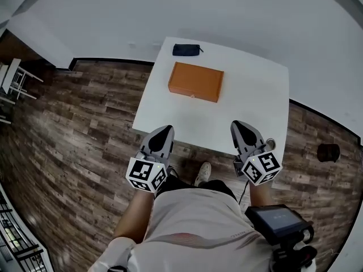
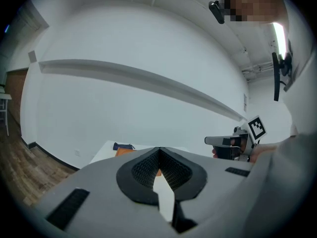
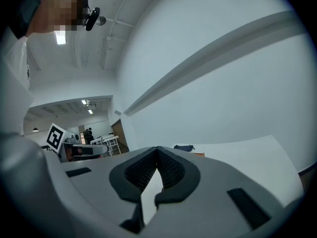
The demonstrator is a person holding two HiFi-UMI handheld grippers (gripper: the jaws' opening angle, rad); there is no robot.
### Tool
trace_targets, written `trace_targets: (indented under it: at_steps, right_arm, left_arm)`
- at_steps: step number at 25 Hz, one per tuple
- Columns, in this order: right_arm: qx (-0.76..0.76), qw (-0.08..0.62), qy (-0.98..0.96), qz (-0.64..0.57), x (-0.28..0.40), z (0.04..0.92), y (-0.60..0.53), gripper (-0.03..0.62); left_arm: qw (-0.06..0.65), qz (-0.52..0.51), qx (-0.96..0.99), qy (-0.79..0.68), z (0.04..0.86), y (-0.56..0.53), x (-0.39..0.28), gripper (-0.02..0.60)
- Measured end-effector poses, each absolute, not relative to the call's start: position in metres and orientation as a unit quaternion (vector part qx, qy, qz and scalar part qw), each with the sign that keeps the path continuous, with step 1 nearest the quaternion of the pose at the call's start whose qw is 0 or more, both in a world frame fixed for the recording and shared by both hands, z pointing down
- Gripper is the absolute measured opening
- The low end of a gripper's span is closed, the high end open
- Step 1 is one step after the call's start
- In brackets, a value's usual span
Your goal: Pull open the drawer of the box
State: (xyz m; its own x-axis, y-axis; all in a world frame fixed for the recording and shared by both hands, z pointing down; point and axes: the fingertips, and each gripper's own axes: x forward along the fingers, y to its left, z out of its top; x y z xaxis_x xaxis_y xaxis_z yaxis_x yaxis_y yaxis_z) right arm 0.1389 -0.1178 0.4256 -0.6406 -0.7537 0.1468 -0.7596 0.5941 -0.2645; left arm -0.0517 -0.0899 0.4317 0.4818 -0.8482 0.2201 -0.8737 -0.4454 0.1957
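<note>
Person in a pale shirt point(image 1: 193, 225)
Both the left gripper point(image 1: 165, 130) and right gripper point(image 1: 241, 124): grey shells, black ribbed pads point(image 2: 143, 170), black-and-white marker cubes point(image 1: 146, 174); white shoe point(image 1: 203, 173).

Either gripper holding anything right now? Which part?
Nothing. Left gripper and right gripper are both shut and empty, short of the flat orange box.

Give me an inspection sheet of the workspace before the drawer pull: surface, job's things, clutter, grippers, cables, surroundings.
Surface: white table, square.
Job's things: orange box lies flat toward the far side; drawer looks closed.
Clutter: dark pouch at the far edge, apart from the box.
Grippers: left hand-held gripper and right hand-held gripper both shut, empty, at the near edge, short of the box.
Cables: thin cable hangs below the right hand-held gripper.
Surroundings: wood floor, white wall, dark round thing on the floor at right.
</note>
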Motion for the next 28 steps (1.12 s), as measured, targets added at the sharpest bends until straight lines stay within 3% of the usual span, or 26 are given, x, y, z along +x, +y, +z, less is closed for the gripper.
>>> trace_targets:
  at_steps: [13, 24, 28]
  right_arm:
    - [0.44, 0.048, -0.88, 0.172, 0.126, 0.448, -0.137, 0.003]
    - [0.443, 0.081, -0.877, 0.168, 0.105, 0.462, -0.151, 0.003]
    - [0.447, 0.098, -0.872, 0.175, 0.113, 0.474, -0.146, 0.003]
  left_arm:
    - [0.144, 0.049, 0.867, -0.474, 0.447, -0.138, -0.047, 0.009]
    - [0.157, 0.128, 0.875, -0.44, 0.519, -0.181, -0.035, 0.012]
    - [0.17, 0.152, 0.87, -0.437, 0.552, -0.201, -0.02, 0.076]
